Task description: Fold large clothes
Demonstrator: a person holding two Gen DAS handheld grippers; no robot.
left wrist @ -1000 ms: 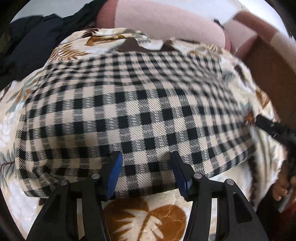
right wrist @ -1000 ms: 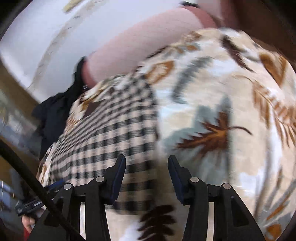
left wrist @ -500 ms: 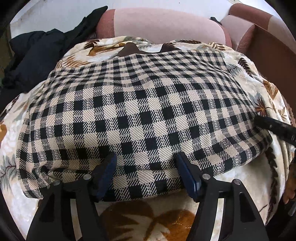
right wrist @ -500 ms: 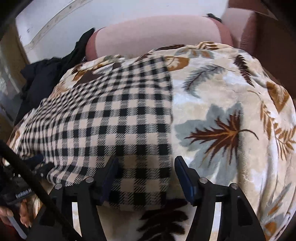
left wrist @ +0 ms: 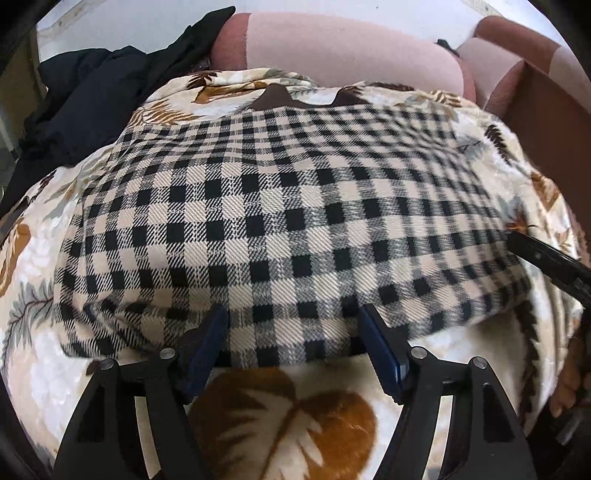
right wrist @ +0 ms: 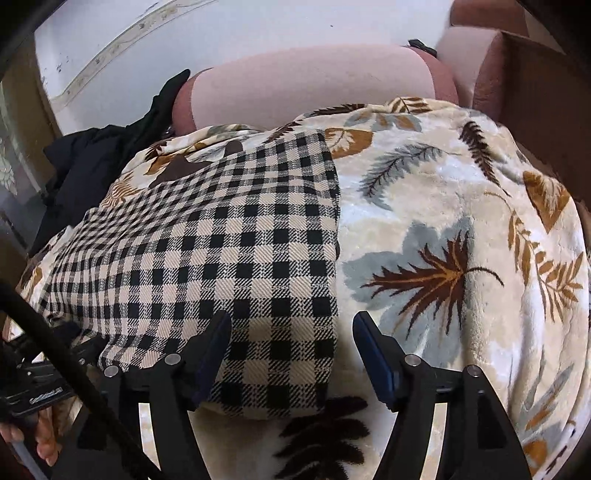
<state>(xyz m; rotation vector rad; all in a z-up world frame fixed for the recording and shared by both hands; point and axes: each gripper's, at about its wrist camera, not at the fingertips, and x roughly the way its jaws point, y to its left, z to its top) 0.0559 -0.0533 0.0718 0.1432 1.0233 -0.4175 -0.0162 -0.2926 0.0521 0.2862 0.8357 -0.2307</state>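
Note:
A black-and-beige checked garment (left wrist: 288,229) lies flat on a leaf-print blanket (left wrist: 280,417); a dark brown collar shows at its far edge. My left gripper (left wrist: 295,343) is open, its blue pads straddling the garment's near hem, left of the middle. In the right wrist view the same garment (right wrist: 236,266) fills the left half, its right edge running away from me. My right gripper (right wrist: 291,347) is open over the near right corner, with the left pad over cloth and the right pad over blanket (right wrist: 461,229). The right gripper's black finger (left wrist: 546,258) shows at the right of the left wrist view.
A pink sofa back (left wrist: 351,48) rises behind the blanket, with a brown armrest (left wrist: 546,110) at the right. A heap of black clothing (left wrist: 85,107) lies at the far left. A white wall (right wrist: 184,33) stands behind.
Both grippers have come lower and closer to the garment's near hem, staying open. The hem by the left gripper now looks slightly rumpled.

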